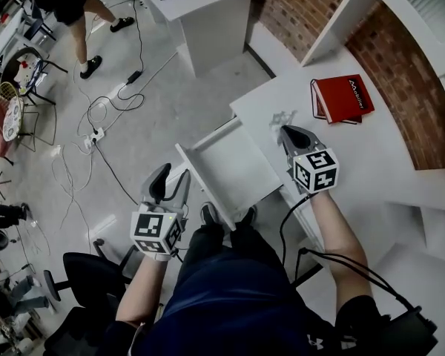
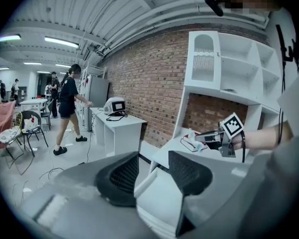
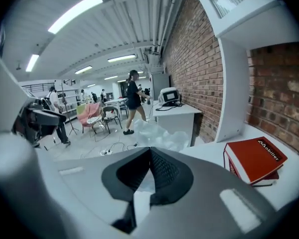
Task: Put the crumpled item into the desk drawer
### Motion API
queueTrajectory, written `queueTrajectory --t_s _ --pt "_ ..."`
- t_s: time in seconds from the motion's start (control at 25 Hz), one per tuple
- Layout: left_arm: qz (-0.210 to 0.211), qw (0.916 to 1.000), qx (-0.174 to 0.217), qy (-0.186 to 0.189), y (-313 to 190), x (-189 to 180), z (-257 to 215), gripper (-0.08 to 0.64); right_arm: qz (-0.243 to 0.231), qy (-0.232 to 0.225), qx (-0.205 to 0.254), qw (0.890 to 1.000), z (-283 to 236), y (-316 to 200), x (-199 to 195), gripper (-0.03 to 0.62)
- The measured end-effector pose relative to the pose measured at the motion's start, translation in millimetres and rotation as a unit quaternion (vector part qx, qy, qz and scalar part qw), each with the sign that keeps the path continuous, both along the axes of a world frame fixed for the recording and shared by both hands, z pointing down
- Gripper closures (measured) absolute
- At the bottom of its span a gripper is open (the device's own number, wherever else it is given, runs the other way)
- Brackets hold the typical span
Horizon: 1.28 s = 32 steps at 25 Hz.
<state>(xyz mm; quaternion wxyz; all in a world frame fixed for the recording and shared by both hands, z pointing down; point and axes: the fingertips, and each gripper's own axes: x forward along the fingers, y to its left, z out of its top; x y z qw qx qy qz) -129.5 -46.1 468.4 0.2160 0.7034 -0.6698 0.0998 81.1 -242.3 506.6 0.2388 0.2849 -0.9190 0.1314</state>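
White tabletop (image 1: 400, 154) is carrying a red book (image 1: 343, 99). The right gripper (image 1: 290, 132) jaws are clamping the crumpled item (image 1: 281, 118) above it, beside the open drawer (image 1: 237, 169). Left gripper (image 1: 170, 186) jaws are gaping wide, gripping nothing. Advising: get fully over the drawer cavity, go low, then release.

A white worktop (image 1: 389, 150) against a brick wall carries a red book (image 1: 342, 99) (lying flat, near the wall), its drawer (image 1: 233, 167) pulled open above a grey floor (image 1: 185, 102) strewn with cables (image 1: 96, 113).
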Motion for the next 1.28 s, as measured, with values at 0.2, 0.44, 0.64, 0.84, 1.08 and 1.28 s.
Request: queueTrajectory --t_s 0.2,0.44,0.64,0.84,1.08,1.28 --pt "0.000 1.0000 -0.001 0.000 1.9 2.9 2.8 0.365 0.008 -0.040 -0.003 0.999 -9.6 17.0 -17.6 0.588" --pt "-0.018 0.9997 -0.014 0.002 16.1 -10.7 16.6 0.367 -0.006 -0.041 -0.011 0.999 5.3 31.5 -44.0 0.588" --pt "-0.036 0.9990 -0.024 0.007 30.4 -23.5 27.1 0.365 -0.022 -0.028 -0.016 0.999 21.3 44.9 -62.1 0.588" --pt "-0.047 0.9983 -0.030 0.013 34.2 -30.9 33.9 0.367 -0.041 -0.008 -0.036 0.998 50.8 59.2 -77.5 0.588" --pt "-0.055 0.9975 -0.042 0.017 35.7 -37.5 48.5 0.367 -0.070 0.035 -0.062 0.995 105.4 75.3 -96.0 0.588" --pt "-0.065 0.9961 -0.056 0.020 37.2 -43.8 63.6 0.367 -0.091 0.068 -0.079 0.990 150.1 82.7 -109.1 0.589"
